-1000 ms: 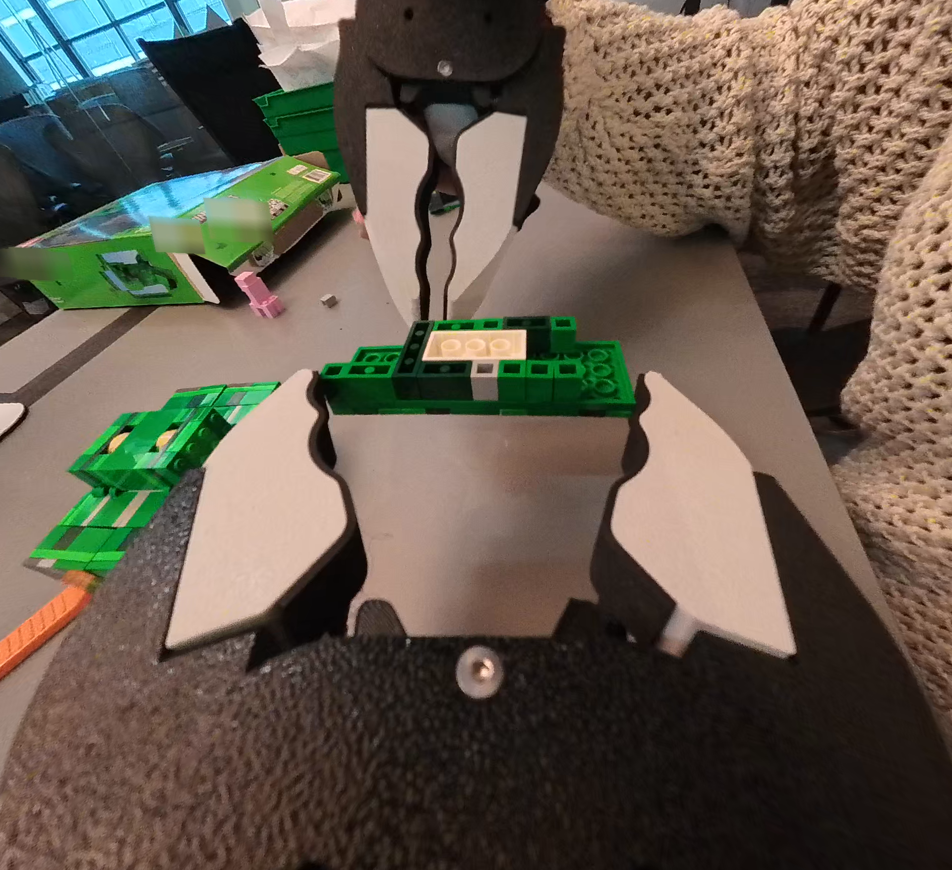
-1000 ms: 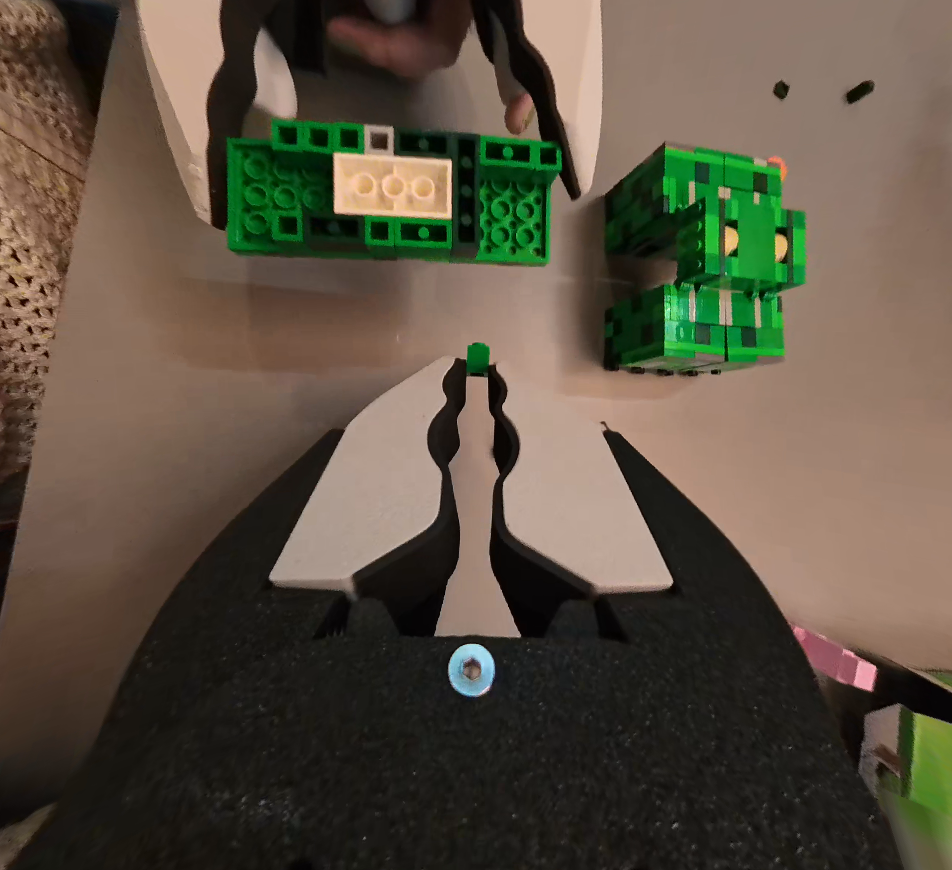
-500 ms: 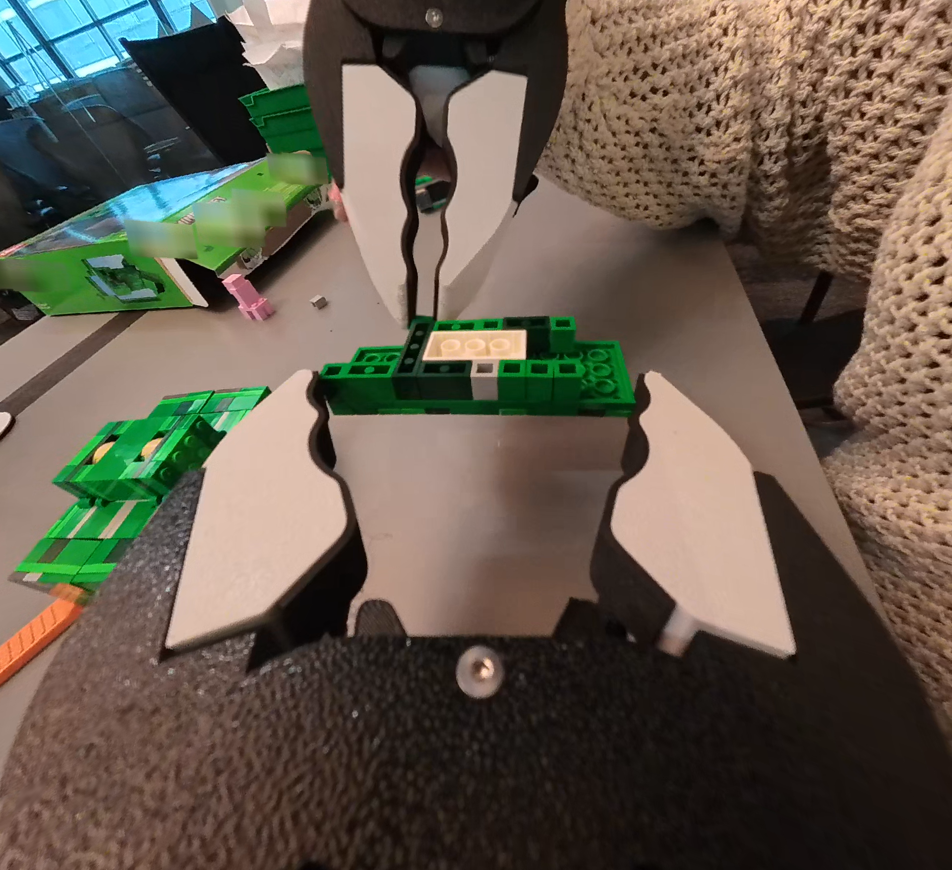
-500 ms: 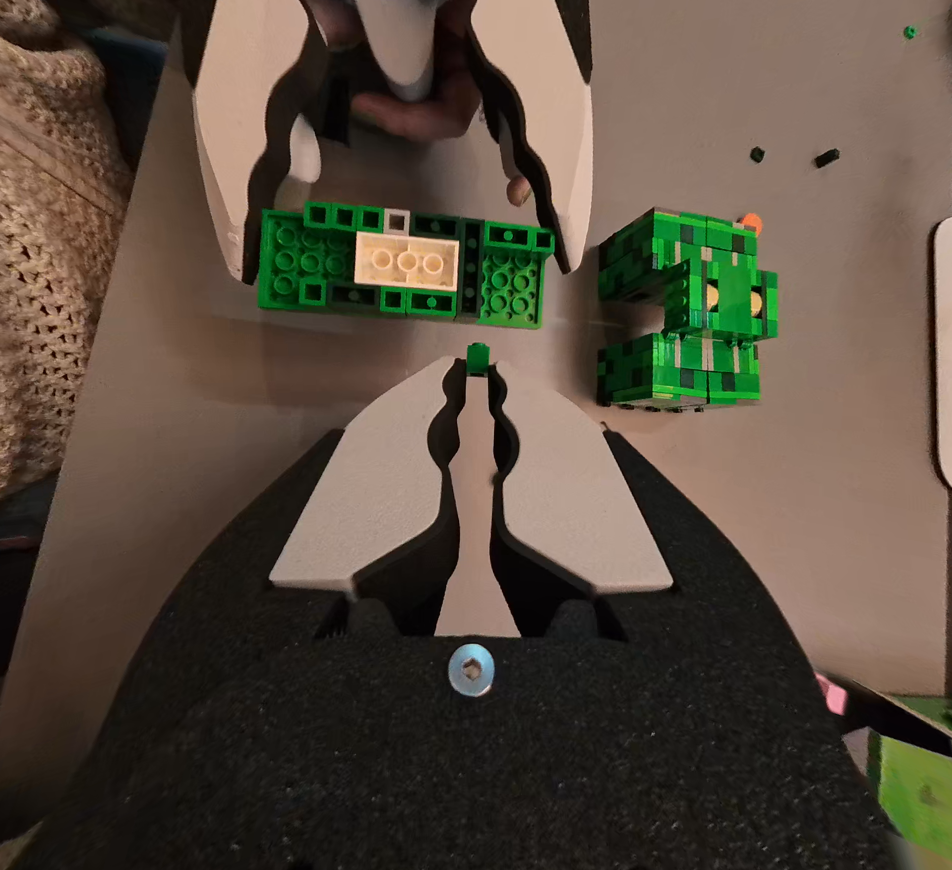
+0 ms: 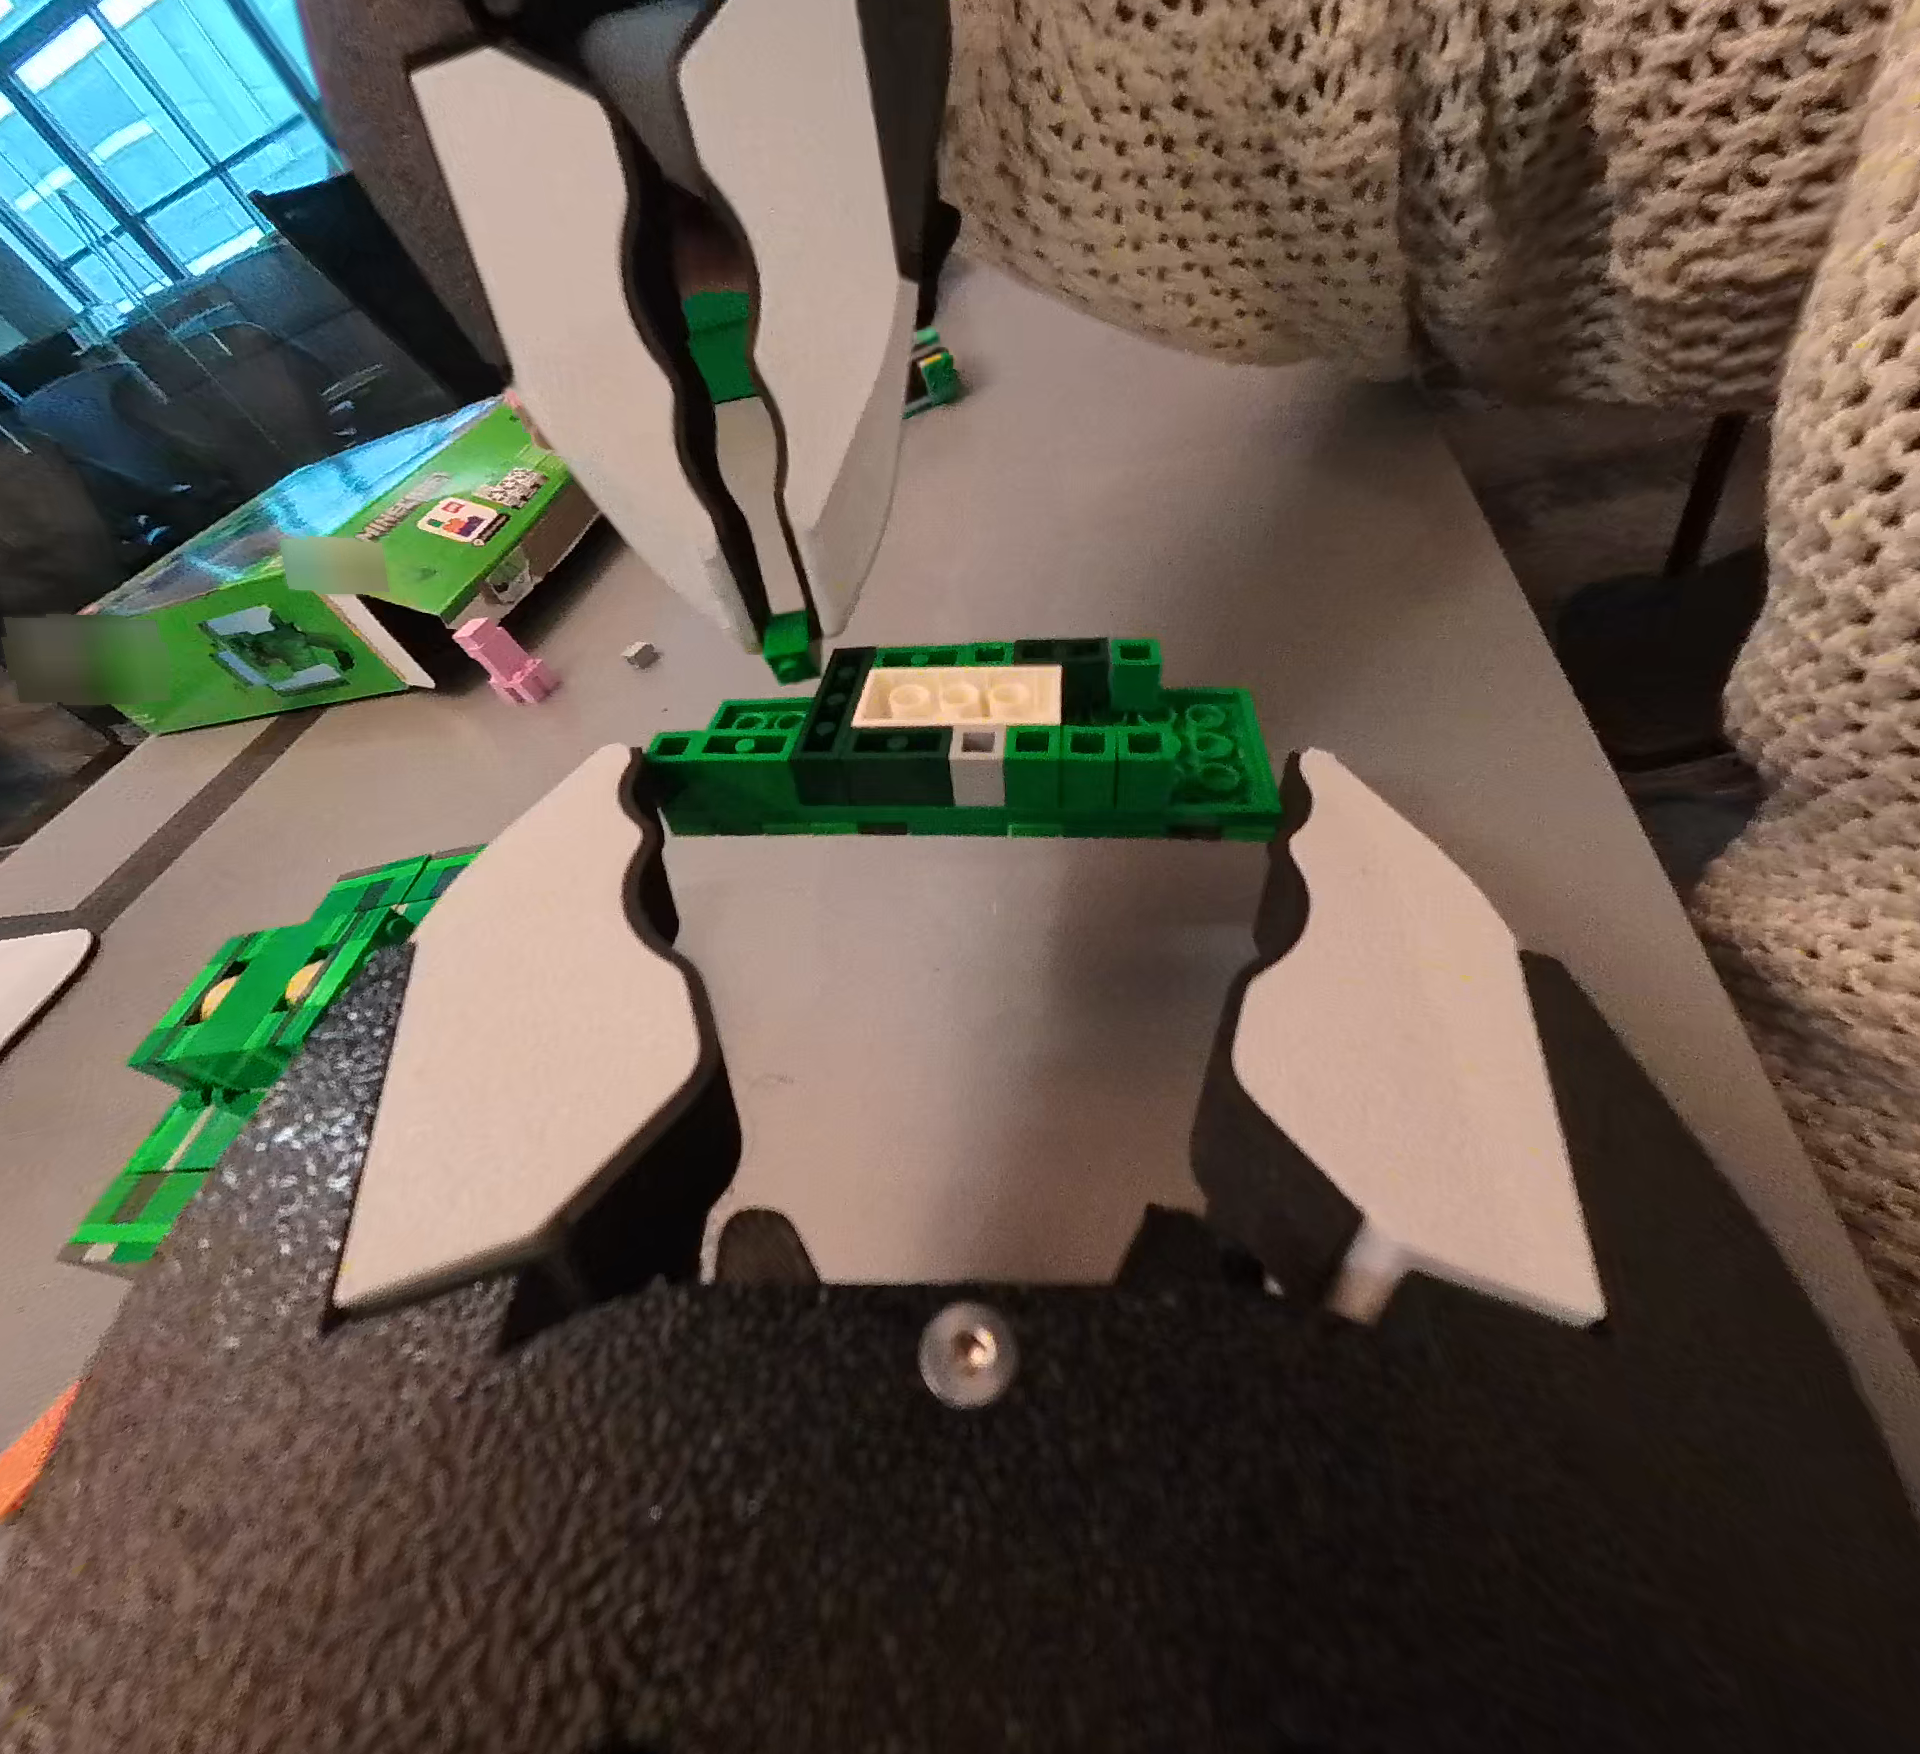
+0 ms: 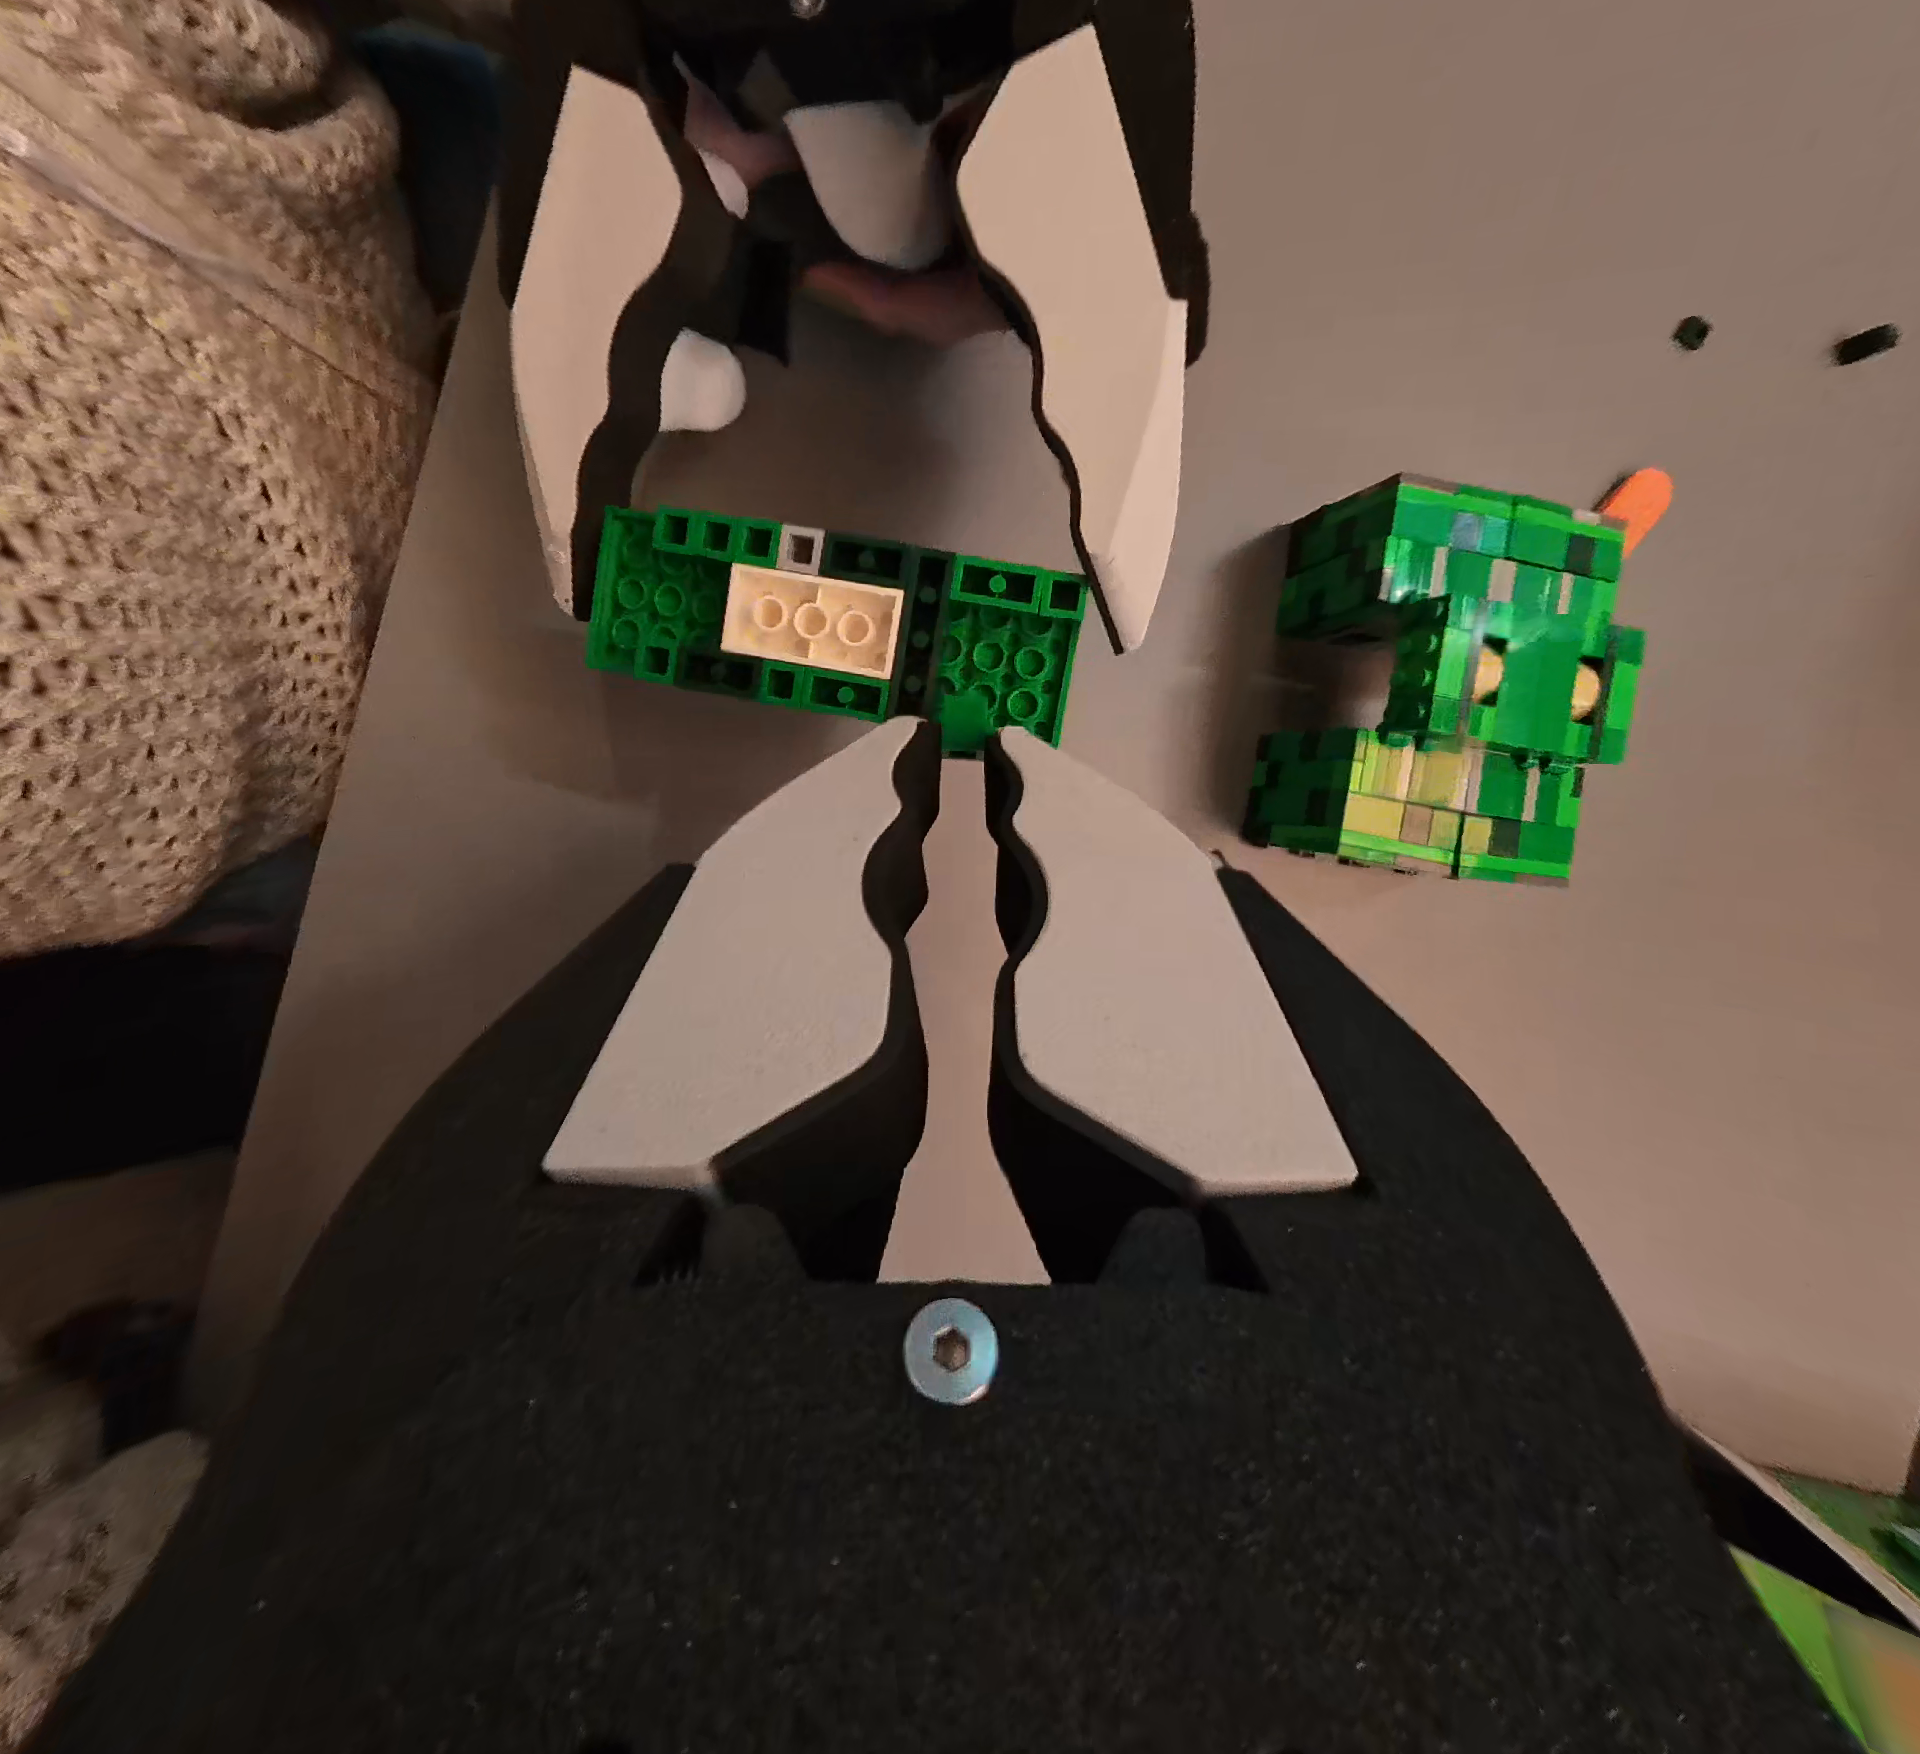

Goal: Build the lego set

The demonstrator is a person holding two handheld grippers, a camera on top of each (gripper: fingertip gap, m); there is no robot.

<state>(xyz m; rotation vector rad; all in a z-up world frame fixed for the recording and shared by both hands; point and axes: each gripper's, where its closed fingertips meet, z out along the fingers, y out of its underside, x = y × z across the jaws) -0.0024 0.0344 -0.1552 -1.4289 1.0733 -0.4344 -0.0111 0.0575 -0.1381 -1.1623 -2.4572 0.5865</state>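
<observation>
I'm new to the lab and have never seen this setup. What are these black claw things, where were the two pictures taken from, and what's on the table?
There is no robot here. A person in a knitted sweater holds a hand-held gripper in each hand, each with two pale fingers and its own camera looking forward along them.

In the left wrist view, the left gripper fills the bottom, its fingers spread wide on either side of a flat green lego assembly with a white brick on top. Opposite it, the right gripper points down.

The right wrist view looks from that other gripper. Its fingers are shut on a small green brick, right at the assembly's edge.

Also on the grey table: a blocky green lego model, the set's green box, a small pink lego figure and an orange tool.
</observation>
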